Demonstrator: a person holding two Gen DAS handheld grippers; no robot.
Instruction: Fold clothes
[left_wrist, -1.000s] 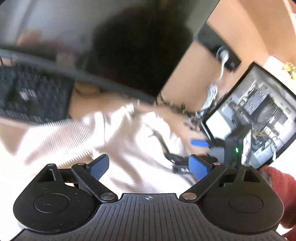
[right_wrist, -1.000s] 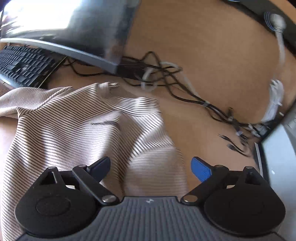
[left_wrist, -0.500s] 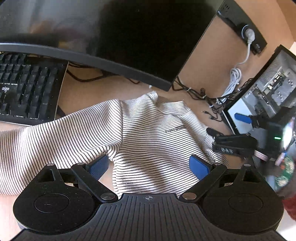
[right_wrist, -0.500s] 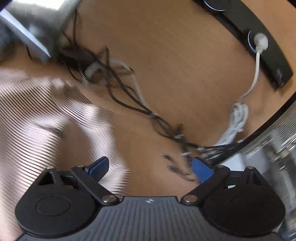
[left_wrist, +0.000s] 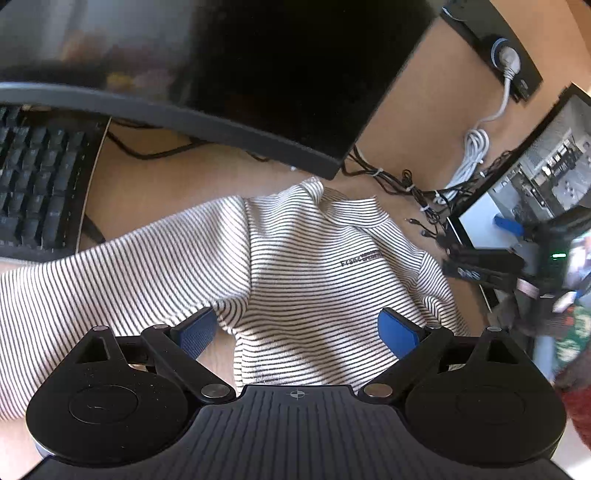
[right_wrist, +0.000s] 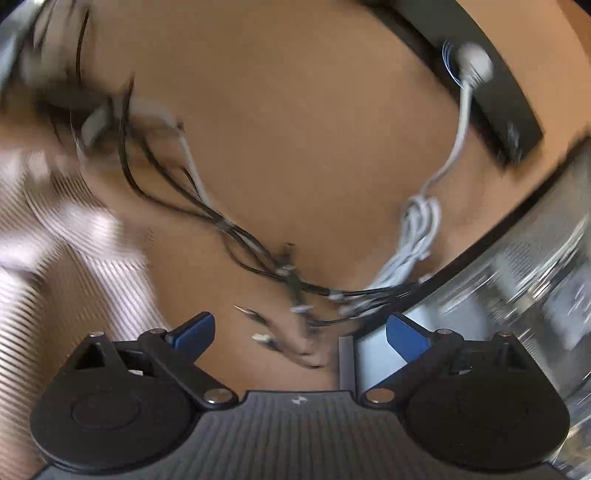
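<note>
Striped sweater (left_wrist: 314, 273) spread face-up on desk (left_wrist: 166, 192), one sleeve flung toward keyboard (left_wrist: 37, 184); left gripper (left_wrist: 299, 328) and right gripper (right_wrist: 301, 332) both spread, empty; pinch seams squarely, clear of cables (right_wrist: 258, 251).

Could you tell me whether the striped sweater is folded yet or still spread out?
Spread out: the cream black-striped sweater lies flat, chest up, one sleeve stretched sideways.

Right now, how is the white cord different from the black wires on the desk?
The white cord is pale and thick; the black wires are dark and thin. The cord is plugged into the power strip and coiled into a neat bundle; the wires sprawl loosely across the desk. Both lie on the desk and meet near the right screen.
</note>
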